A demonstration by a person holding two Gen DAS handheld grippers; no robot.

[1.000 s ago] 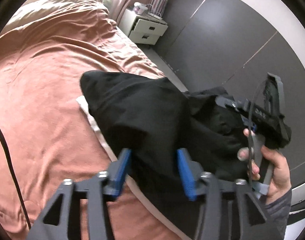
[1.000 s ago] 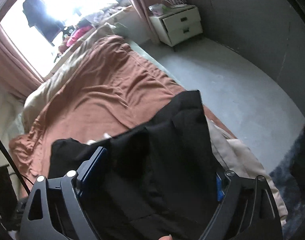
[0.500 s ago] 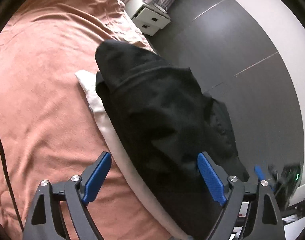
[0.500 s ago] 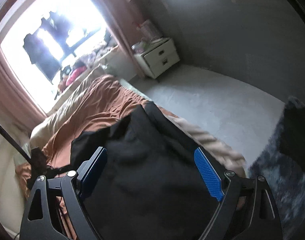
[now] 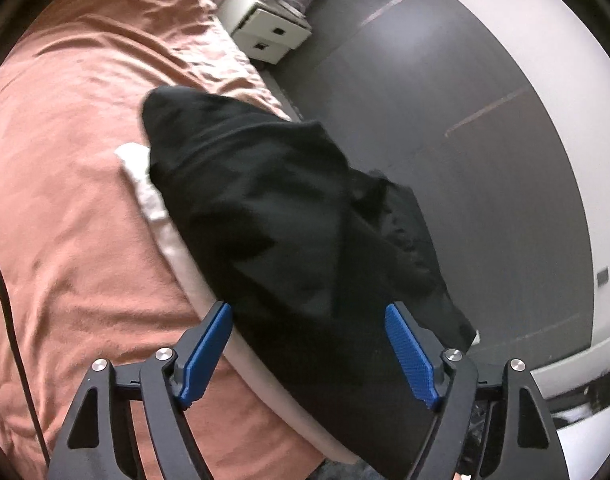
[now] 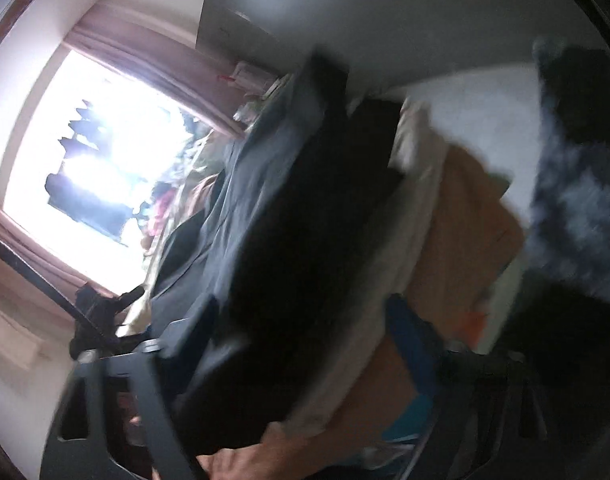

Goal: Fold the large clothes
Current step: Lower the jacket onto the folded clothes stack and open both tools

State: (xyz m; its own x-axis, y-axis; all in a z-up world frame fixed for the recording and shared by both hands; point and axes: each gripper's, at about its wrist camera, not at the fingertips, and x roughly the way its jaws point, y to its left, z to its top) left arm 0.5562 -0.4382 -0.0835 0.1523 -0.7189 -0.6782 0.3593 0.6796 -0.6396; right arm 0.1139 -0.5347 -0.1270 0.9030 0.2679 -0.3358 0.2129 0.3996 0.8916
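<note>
A folded black garment [image 5: 289, 232] lies along the right edge of the bed, on a cream sheet strip [image 5: 173, 240] over the rust-orange bedspread [image 5: 65, 184]. My left gripper [image 5: 311, 354] is open and empty, its blue pads just short of the garment's near end. In the blurred, tilted right wrist view the same black garment [image 6: 289, 240] fills the middle. My right gripper [image 6: 305, 336] is open with its jaws wide apart and grips nothing.
A white nightstand [image 5: 267, 32] stands at the bed's far end beside a dark grey wall [image 5: 445, 128]. A bright window with curtains [image 6: 101, 160] and a dark fluffy rug [image 6: 577, 184] show in the right wrist view.
Both grippers have let go of the black garment, opened and drawn back; it now rests on the bed edge. The right wrist view has swung and tilted sharply, blurring.
</note>
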